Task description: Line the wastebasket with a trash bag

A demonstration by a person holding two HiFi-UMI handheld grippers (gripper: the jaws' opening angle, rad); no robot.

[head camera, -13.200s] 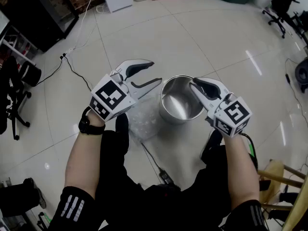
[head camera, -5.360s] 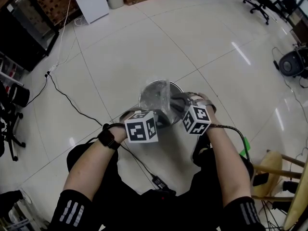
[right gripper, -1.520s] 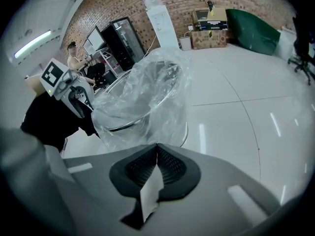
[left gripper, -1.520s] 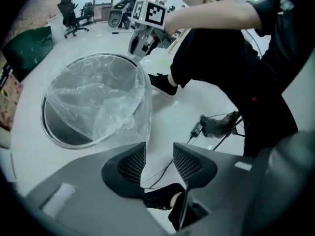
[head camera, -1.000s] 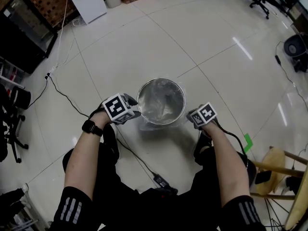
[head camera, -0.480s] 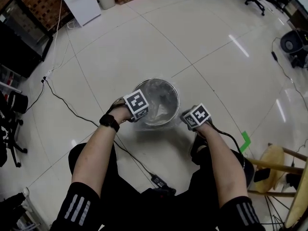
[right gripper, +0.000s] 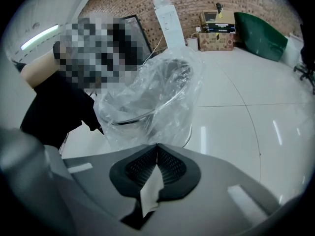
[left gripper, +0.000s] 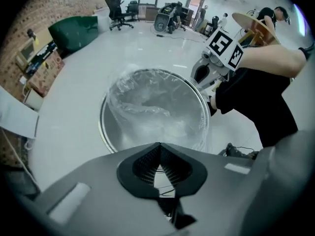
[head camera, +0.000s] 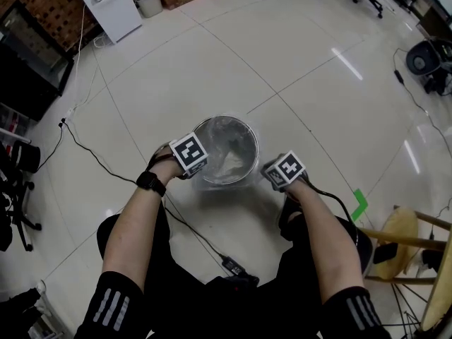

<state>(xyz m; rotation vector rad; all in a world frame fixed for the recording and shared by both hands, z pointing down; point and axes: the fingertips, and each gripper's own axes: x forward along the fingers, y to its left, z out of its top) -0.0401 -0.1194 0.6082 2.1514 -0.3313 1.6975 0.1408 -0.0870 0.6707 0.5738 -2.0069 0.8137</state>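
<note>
A round steel wastebasket (head camera: 224, 118) stands on the white tiled floor with a clear trash bag (head camera: 227, 155) inside it. The bag's film drapes over the rim (left gripper: 103, 127) on the near side. My left gripper (head camera: 200, 169) points down at the basket's left rim. Its jaws (left gripper: 158, 156) have just been closing and now stand shut, with a thin pale strip of film between the pads. My right gripper (head camera: 265, 172) holds at the basket's right side. It is shut (right gripper: 156, 156) on a fold of the bag (right gripper: 162, 97), which stretches up from the pads over the rim.
A black cable (head camera: 92, 154) runs across the floor on the left, and a power adapter (head camera: 233, 265) lies by the person's knees. A wooden stool (head camera: 402, 235) stands at right, a white cabinet (head camera: 104, 6) and boxes at the far side.
My left gripper has come in from beside the basket to its left rim, sunk lower, and closed its jaws. The right gripper has kept its place and its hold on the bag.
</note>
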